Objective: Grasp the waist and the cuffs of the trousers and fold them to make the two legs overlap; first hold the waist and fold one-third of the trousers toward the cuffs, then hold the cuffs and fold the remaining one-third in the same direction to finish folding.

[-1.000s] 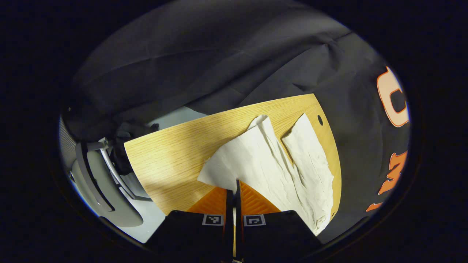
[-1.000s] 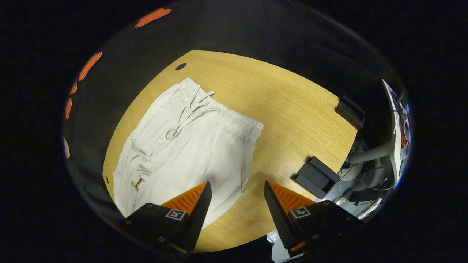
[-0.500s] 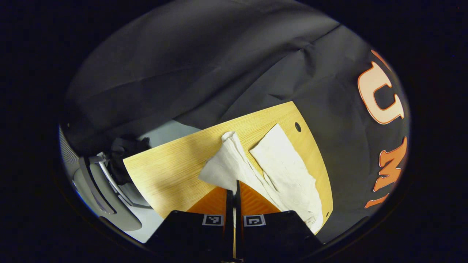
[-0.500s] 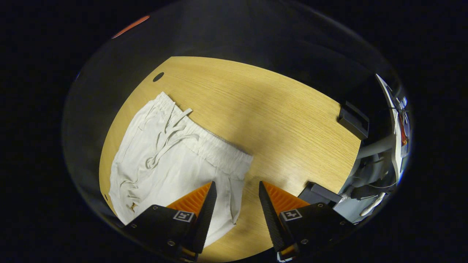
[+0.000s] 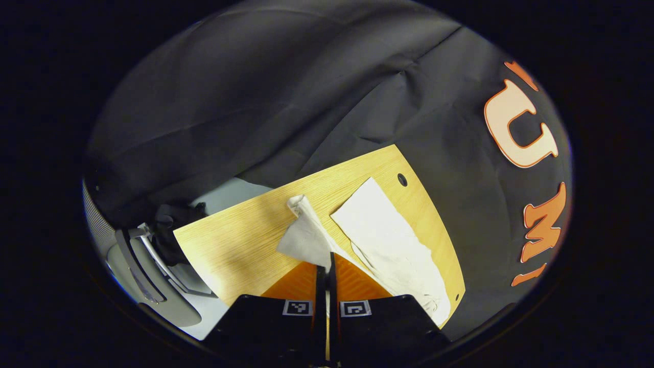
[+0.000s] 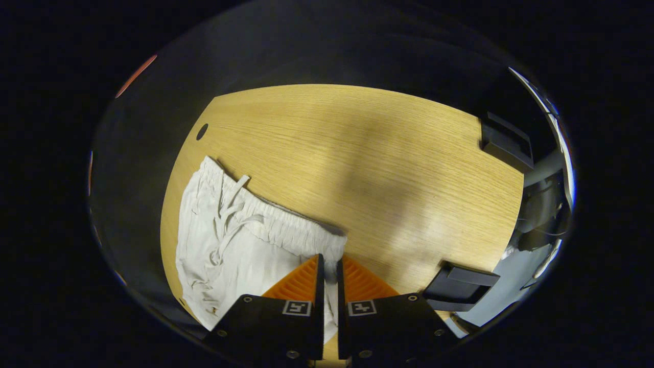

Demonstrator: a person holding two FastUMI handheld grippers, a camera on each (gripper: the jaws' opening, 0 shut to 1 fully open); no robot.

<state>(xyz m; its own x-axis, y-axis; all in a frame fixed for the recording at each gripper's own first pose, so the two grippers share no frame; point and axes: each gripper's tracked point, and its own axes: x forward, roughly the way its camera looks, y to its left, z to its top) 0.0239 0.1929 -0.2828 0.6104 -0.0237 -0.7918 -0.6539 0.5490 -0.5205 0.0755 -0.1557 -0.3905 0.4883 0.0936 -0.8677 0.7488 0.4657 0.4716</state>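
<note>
Now the left tool point(image 5: 327, 259) has its two fingers pressed together on a corner of the cuff end of the trousers point(image 5: 378, 240), and the cloth rises from the desk point(image 5: 240, 240) to the fingertips in a narrow, bunched fold. A second ago that leg lay broad and flat; it has since been drawn up and gathered, while the other leg beside it lies spread along the desk's far edge, near the small hole point(image 5: 402, 179) in the wood. The chair point(image 5: 148, 276) stands off the desk's corner to the left.

The right tool point(image 6: 327, 266) is also closed, its fingers pinching the near corner of the elastic waist point(image 6: 286, 230). A second ago those fingers stood wide apart above the hip of the garment; half a second ago they were nearer and narrower, and they have now come down and shut on the waistband. The drawstring point(image 6: 230, 214) lies loose across the front. Beyond, bare wood stretches to two black boxes point(image 6: 460, 286) at the desk's right edge.
</note>
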